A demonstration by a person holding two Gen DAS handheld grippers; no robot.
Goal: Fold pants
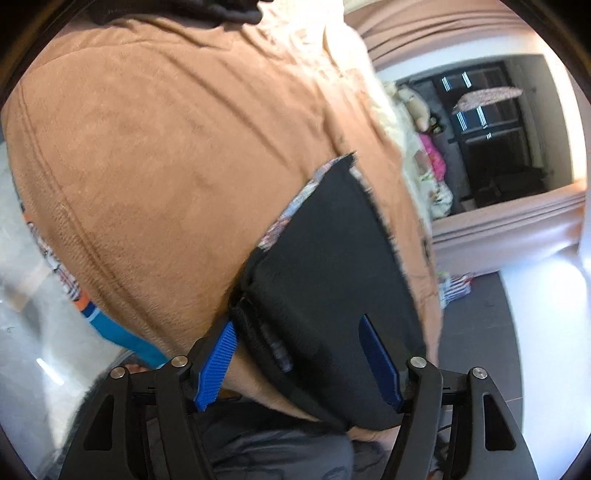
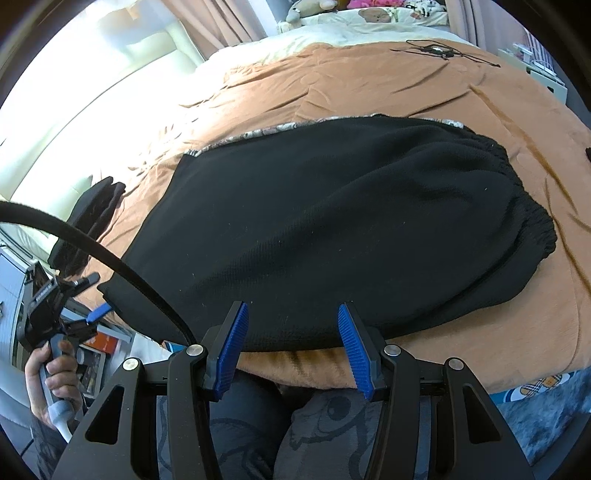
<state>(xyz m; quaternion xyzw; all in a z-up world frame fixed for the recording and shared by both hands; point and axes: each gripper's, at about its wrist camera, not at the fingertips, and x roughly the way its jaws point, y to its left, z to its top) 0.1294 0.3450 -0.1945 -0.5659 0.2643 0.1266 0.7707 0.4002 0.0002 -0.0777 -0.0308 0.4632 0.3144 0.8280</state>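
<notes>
Black fleece pants (image 2: 332, 221) lie folded flat on the orange blanket (image 2: 369, 85). Their elastic waistband (image 2: 532, 221) is at the right, and a patterned lining shows along the far edge. My right gripper (image 2: 293, 352) hovers open over the pants' near edge with nothing pinched. My left gripper (image 2: 86, 317), held by a hand (image 2: 55, 373), sits at the pants' left corner. In the left wrist view the left gripper (image 1: 299, 363) is rolled and its blue pads are spread wide. The pants (image 1: 332, 258) lie between the pads without being pressed.
Another dark folded garment (image 2: 92, 218) lies at the bed's left side. Thin black cables (image 2: 439, 50) rest on the far blanket, with plush toys (image 2: 310, 7) at the head. A black strap (image 2: 110, 258) arcs across the left. The person's grey-clad legs (image 2: 325, 424) stand against the bed's near edge.
</notes>
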